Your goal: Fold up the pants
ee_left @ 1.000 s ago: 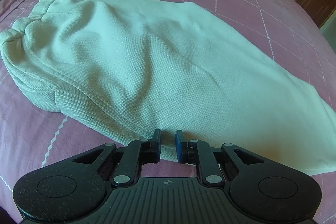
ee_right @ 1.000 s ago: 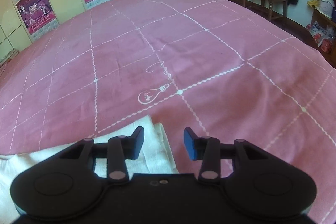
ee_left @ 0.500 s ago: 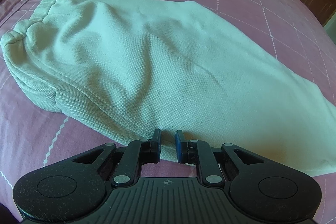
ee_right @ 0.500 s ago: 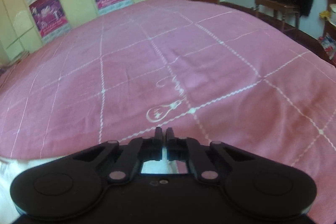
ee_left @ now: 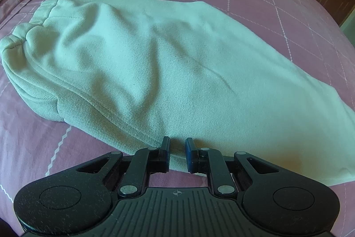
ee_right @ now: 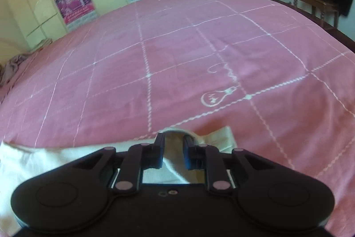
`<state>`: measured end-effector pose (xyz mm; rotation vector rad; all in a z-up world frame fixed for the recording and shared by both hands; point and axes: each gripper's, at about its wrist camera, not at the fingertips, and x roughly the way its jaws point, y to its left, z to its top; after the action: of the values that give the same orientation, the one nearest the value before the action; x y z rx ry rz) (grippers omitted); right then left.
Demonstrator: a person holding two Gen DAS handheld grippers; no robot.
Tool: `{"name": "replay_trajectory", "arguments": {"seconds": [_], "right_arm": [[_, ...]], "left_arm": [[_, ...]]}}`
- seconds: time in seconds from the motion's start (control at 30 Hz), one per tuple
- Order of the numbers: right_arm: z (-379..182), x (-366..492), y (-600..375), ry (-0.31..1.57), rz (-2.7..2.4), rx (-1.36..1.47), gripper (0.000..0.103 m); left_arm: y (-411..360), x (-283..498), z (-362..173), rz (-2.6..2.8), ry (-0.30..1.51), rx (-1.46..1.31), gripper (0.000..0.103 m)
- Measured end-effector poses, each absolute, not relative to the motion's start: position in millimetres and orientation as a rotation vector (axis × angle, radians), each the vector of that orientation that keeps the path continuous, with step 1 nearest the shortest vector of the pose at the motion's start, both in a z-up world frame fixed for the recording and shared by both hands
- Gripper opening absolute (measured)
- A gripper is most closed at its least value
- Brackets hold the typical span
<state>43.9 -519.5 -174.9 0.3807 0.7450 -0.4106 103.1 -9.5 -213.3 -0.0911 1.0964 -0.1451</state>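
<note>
- Your right gripper, pinched shut half a second ago, now gapes narrowly around a raised fold of the pale knit cotton pants; whether it grips is unclear.
- Your left gripper stays slightly open, holding nothing, at the pants' near edge on the pink checked bedspread.
- The fold hasn't started.

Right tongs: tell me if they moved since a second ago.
Yes. The right tongs shifted left: the bulb print now sits to their right, and cloth is between them.

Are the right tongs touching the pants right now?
Touching. The right wrist view shows the right tongs with a raised hump of the pants filling the gap between both fingers.
</note>
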Motion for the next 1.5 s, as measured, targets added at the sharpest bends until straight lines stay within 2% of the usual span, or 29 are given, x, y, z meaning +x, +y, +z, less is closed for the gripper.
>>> {"name": "replay_trajectory", "arguments": {"seconds": [0.1,0.2,0.3,0.33,0.37,0.57,0.83,0.9,0.93,0.97,1.0,1.17,1.37,1.43,1.5], "right_arm": [[-197,49,-506,0.854,-0.429,0.29,0.019],[-188,34,-515,0.813,-0.453,0.419,0.02],[-169,12,-510,0.786,-0.437,0.45,0.035],[-166,2,-511,0.786,-0.437,0.471,0.044],[-165,-8,-512,0.788,-0.448,0.494,0.049],[-163,-64,-530,0.775,-0.565,0.663,0.049],[-203,-76,-542,0.709,-0.546,0.976,0.05],[-209,-69,-543,0.681,-0.554,1.008,0.045],[-211,-66,-544,0.671,-0.551,1.027,0.034],[-215,-64,-544,0.662,-0.537,1.055,0.014],[-218,-61,-545,0.656,-0.524,1.084,0.009],[-213,-56,-540,0.65,-0.535,1.036,0.008],[-87,-49,-507,0.327,-0.319,0.816,0.007],[-98,-52,-515,0.348,-0.385,0.788,0.007],[-157,-49,-536,0.575,-0.519,0.825,0.007]], "left_arm": [[-12,102,-210,-0.147,1.097,-0.073,0.015],[-11,102,-203,-0.16,1.105,-0.081,0.015],[-18,102,-195,-0.2,1.093,-0.107,0.015],[-24,101,-192,-0.221,1.083,-0.102,0.015],[-32,100,-189,-0.244,1.074,-0.091,0.015],[-92,91,-189,-0.377,1.08,-0.047,0.015],[-139,85,-200,-0.425,1.108,-0.008,0.015],[-145,87,-202,-0.42,1.115,-0.005,0.015],[-147,88,-203,-0.417,1.116,-0.002,0.015],[-150,90,-204,-0.417,1.116,0.003,0.015],[-154,91,-205,-0.417,1.115,0.013,0.015],[-174,103,-210,-0.4,1.112,0.062,0.015],[-168,106,-176,-0.432,1.033,-0.024,0.015],[-168,105,-182,-0.419,1.063,-0.003,0.015],[-169,104,-203,-0.41,1.148,0.029,0.015]]}}
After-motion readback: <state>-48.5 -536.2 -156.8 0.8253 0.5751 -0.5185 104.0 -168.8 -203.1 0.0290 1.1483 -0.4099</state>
